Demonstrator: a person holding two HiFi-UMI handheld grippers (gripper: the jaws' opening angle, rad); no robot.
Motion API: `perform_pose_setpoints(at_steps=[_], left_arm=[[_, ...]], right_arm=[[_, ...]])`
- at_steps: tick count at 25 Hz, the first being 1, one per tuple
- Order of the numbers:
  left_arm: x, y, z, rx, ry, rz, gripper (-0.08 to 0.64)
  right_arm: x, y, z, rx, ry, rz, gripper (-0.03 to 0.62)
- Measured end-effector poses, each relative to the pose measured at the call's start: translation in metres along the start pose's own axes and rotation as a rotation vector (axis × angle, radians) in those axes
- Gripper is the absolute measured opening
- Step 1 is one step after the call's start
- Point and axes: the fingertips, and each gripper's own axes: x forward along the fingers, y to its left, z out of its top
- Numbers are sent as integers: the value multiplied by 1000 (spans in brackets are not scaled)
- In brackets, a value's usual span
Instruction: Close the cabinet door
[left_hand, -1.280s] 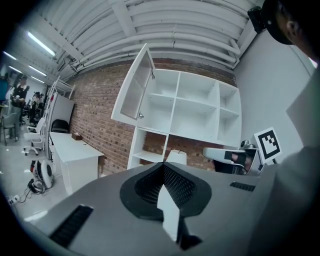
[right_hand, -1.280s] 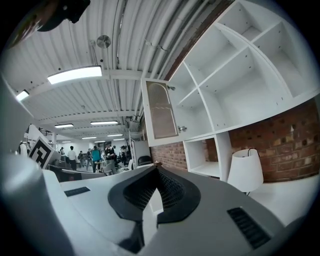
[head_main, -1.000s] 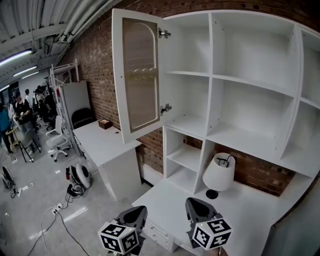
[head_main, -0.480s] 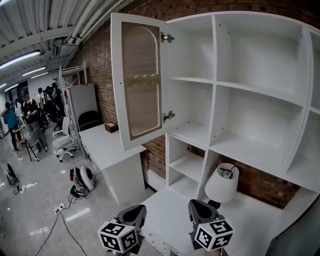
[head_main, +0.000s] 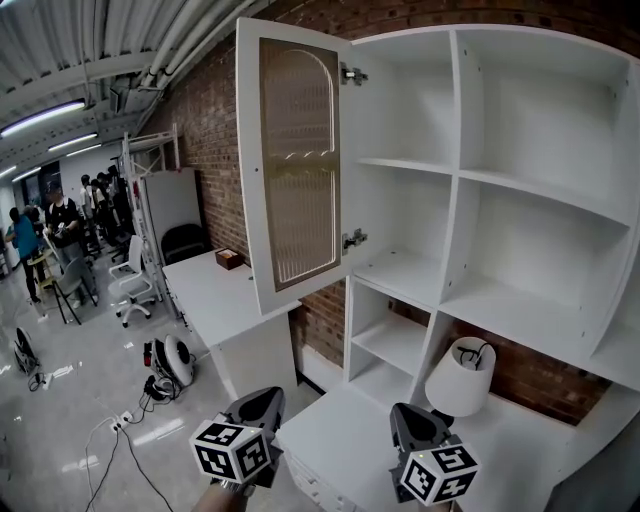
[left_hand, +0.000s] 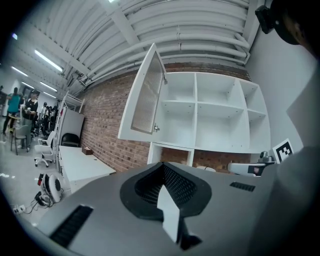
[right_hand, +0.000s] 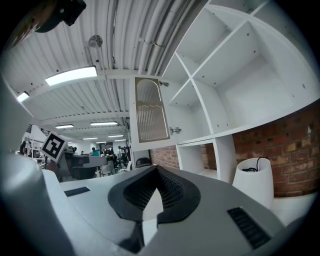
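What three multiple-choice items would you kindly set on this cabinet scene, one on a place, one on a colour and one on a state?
1. Where does the lamp stand?
A. on the desk below the cabinet
B. on the top shelf
C. on the floor

2. What colour is the cabinet?
A. black
B. white
C. green

3. How does the cabinet door stand?
A. shut
B. swung wide open
C. taken off

Answers:
1 A: the lamp's base rests on the desk top.
2 B: all its panels are white.
3 B: the door stands out from the cabinet front, leaving the inside on show.
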Motion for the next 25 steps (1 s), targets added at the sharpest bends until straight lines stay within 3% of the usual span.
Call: perform_pose_setpoints(at_steps=[7,20,21,23,25], left_arm=[[42,54,39,20,-21,-22,8],[99,120,84,23,-60,-18,11],[103,123,85,18,-57,-20,20],[110,129,86,17,-48,-34,117],[117,133,90,28,-46,-41,133]], right_arm=[[38,1,11,-10,-3,-75,26],[120,13,33,-47,8,-107,26],[124,13,34,-48,8,-109,26],[132,14,36,-50,7,-111,26],[137,16,39,-50,5,-109,26]])
